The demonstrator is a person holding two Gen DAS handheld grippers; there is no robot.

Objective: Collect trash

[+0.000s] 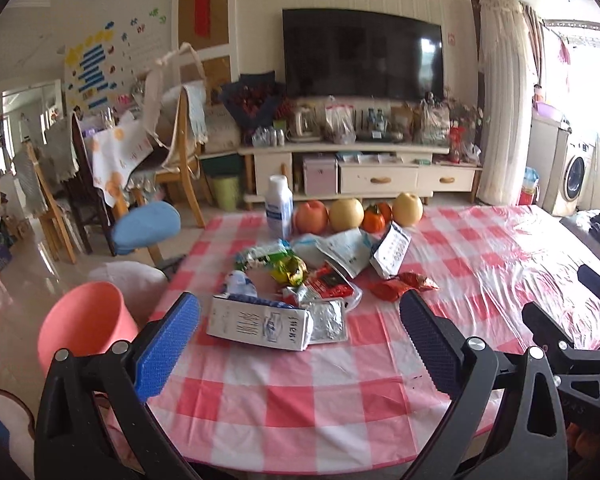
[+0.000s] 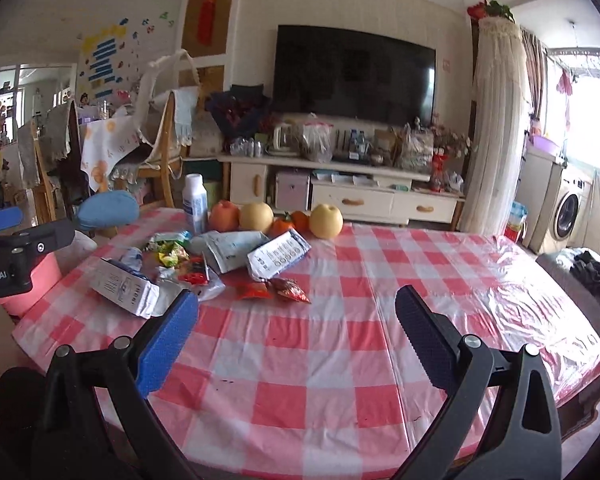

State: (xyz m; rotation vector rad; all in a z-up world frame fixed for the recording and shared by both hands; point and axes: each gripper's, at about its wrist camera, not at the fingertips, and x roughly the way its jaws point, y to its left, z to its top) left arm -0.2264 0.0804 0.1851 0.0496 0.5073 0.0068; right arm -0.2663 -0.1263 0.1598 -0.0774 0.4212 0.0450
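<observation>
A heap of trash lies on the red-checked table [image 1: 300, 400]: a white milk carton [image 1: 260, 326], a silver foil pouch [image 1: 328, 320], red wrappers [image 1: 400, 286], white pouches [image 1: 348, 250] and a yellow-green wrapper [image 1: 290, 270]. My left gripper [image 1: 300, 320] is open and empty, its fingers on either side of the carton's near end. A pink bin [image 1: 84, 326] stands below the table's left edge. In the right wrist view, my right gripper [image 2: 296, 312] is open and empty above the cloth, near the red wrappers [image 2: 276, 290]; the carton [image 2: 124, 292] lies to its left.
Fruit [image 1: 346, 214] and a white bottle [image 1: 279, 206] stand behind the heap. A blue stool [image 1: 146, 226] and wooden chairs [image 1: 180, 152] are at the left. A dark bundle [image 2: 592, 272] lies off the table's right edge. A TV cabinet [image 1: 360, 168] is behind.
</observation>
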